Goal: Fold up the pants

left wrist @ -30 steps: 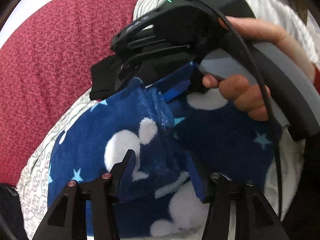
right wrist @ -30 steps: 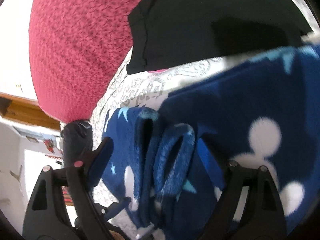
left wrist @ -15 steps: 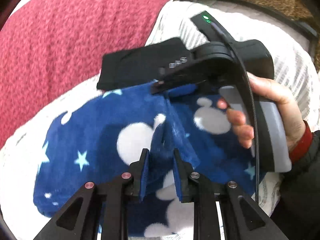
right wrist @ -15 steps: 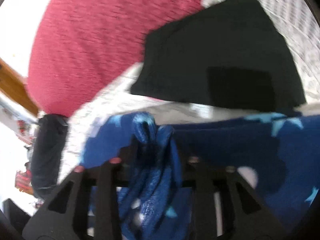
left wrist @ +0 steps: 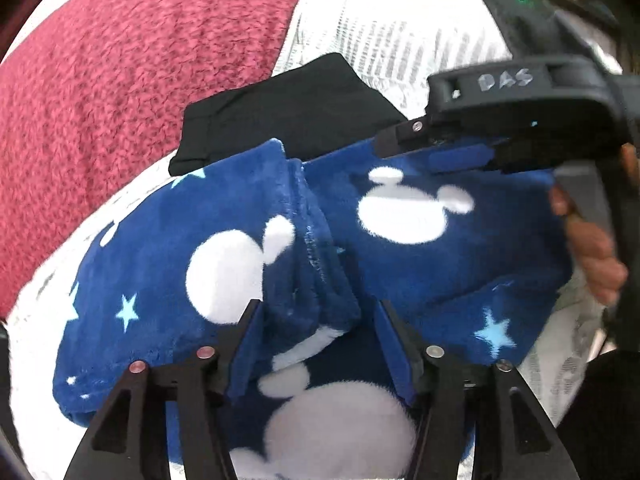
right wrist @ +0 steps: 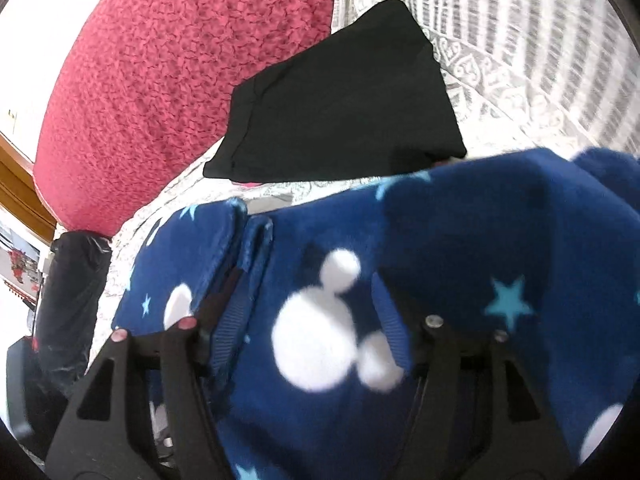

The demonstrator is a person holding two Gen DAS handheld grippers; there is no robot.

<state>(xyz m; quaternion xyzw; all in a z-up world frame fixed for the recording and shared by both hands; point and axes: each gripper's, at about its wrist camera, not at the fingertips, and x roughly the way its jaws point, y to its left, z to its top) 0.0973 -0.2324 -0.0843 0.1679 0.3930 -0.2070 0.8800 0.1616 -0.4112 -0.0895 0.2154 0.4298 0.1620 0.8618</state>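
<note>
Both grippers have spread their jaws since half a second ago, when each pinched a bunched ridge of the pants (left wrist: 240,248). Now the left gripper (left wrist: 316,344) stands open around a loose fold, and the right gripper (right wrist: 312,320) open over flat fleece. Soft, light and floppy, it looks best gripped at the thick seamed edge between the left jaws.

A red knitted blanket (right wrist: 168,80) lies beside a white, grey-patterned bedspread (right wrist: 532,52), with wooden furniture (right wrist: 16,184) at the left edge.
</note>
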